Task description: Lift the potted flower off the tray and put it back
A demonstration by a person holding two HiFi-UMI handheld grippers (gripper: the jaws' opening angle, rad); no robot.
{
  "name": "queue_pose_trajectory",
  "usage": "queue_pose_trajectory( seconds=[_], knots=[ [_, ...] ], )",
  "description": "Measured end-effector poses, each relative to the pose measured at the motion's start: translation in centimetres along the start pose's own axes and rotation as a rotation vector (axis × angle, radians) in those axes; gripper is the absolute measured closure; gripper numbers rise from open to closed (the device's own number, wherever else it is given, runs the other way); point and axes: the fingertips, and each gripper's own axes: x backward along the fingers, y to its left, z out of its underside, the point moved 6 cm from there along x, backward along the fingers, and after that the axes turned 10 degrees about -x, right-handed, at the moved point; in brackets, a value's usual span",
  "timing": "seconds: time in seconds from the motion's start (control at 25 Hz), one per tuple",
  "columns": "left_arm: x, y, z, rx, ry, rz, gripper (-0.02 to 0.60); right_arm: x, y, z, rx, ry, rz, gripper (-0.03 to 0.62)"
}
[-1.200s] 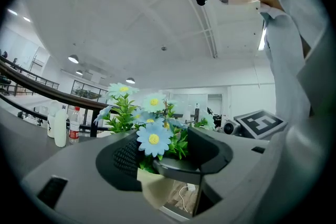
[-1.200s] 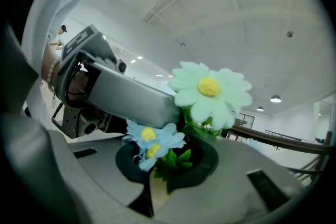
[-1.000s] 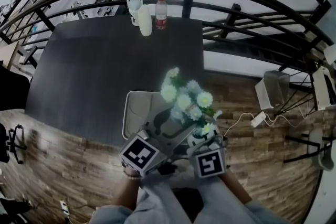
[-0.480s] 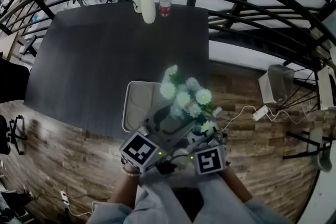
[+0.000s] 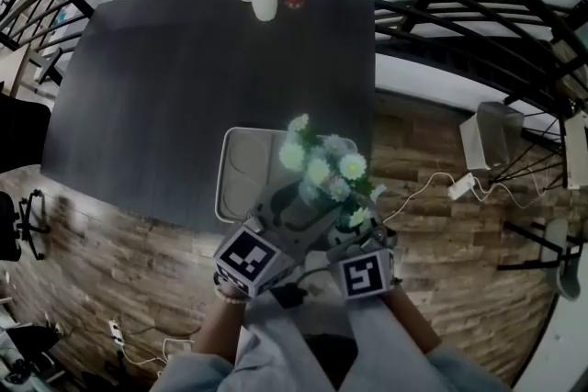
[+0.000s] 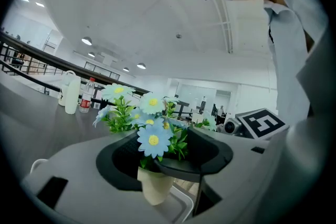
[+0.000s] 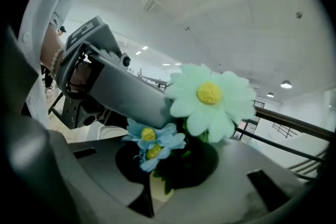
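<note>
Right at table (image 5: 165,87) near edge — tray (image 5: 241,170); potted flower (image 5: 322,170) at near-right corner.

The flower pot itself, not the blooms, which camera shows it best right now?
The left gripper view: the cream pot shows between the jaws, its side visible down to the base. The right gripper view gives only a narrow strip of it below the flowers. In the head view I can't make it out under the blooms.

You've a matt dark tabletop (image 5: 184,87), smooth pale plastic tray (image 5: 235,181), matt cream flowerpot (image 6: 155,186) and wood-plank floor (image 5: 110,275).
</note>
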Motion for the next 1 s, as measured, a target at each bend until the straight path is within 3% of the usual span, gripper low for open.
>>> queue_pose_trajectory(
  seconds=[0.6, 1.0],
  knots=[
    [-0.5, 1.4, 4.8, 0.000, 0.090, 0.016, 0.325, -1.8, 1.0, 4.4, -0.014, 0.109, -0.017, 0.542],
    [-0.4, 2.5, 6.1, -0.007, 0.113, 0.008, 0.327, -3.1, 1.2, 5.6, -0.006, 0.110, -0.027, 0.536]
  ],
)
